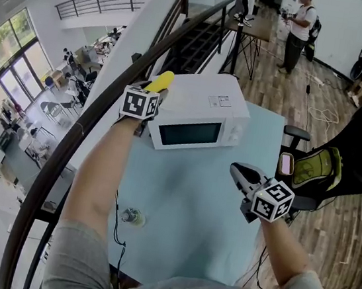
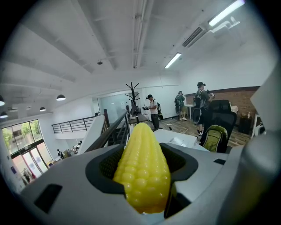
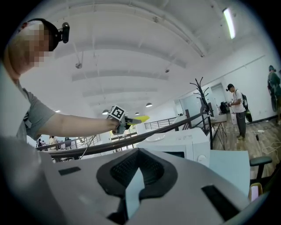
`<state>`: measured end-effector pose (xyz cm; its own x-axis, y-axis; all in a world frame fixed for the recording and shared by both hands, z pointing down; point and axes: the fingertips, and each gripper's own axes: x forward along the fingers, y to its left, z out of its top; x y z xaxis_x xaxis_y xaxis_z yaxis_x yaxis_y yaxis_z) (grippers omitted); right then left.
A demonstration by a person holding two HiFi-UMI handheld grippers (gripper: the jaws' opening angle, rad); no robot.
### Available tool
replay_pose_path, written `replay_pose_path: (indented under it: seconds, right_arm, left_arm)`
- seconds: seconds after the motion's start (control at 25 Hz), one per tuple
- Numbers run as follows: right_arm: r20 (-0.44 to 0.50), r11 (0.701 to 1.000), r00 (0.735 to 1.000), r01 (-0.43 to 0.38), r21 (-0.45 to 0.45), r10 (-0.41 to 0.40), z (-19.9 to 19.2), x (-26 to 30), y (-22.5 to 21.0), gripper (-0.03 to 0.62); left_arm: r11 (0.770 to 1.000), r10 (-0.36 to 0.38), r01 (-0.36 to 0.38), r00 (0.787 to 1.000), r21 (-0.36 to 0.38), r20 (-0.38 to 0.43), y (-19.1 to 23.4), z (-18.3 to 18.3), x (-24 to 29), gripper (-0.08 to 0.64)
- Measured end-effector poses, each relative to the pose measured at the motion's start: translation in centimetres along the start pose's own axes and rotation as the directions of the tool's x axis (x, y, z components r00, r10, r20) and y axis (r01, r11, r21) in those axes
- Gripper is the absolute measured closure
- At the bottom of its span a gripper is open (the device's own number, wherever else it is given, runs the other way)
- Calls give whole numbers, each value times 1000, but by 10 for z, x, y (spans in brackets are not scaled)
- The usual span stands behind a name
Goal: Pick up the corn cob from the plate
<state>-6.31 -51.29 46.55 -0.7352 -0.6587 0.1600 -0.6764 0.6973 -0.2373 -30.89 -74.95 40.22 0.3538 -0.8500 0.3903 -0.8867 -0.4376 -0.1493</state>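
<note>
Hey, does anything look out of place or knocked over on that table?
Nothing stands out. The microwave sits upright on the table, door shut, and the left hand-held gripper grips the corn cob.

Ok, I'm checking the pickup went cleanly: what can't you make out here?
Corn: base, left gripper view, buried between the jaws.
Plate: no clear sight; a pale shape on the microwave, right gripper view, is too small to tell.
Small item on the table, head view: too small to name.
</note>
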Motion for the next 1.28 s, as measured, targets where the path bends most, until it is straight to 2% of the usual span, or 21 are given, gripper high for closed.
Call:
replay_pose_path:
  seconds: [0.28,0.64,0.8,1.04,1.28]
  right_arm:
    - [57,996,998,34,-88,-29,63,-7,8,577]
    - [121,987,992,49,-153,-30,136,-35,27,577]
    - [145,979,989,58,-194,-30,169,-53,33,577]
    - [215,982,976,76,-174,-37,222,-86,30,577]
    - [240,966,969,116,-230,-59,262,-122,27,577]
  left_arm:
    - [1000,11,-12,998,12,66,-1,45,-51,293]
    - [997,79,-81,989,11,128,-11,104,-137,293]
    - [996,83,-87,985,15,153,-31,127,-166,293]
    - [995,81,-90,977,37,199,-71,168,-213,293]
    - [995,76,-89,968,43,238,-121,194,-260,293]
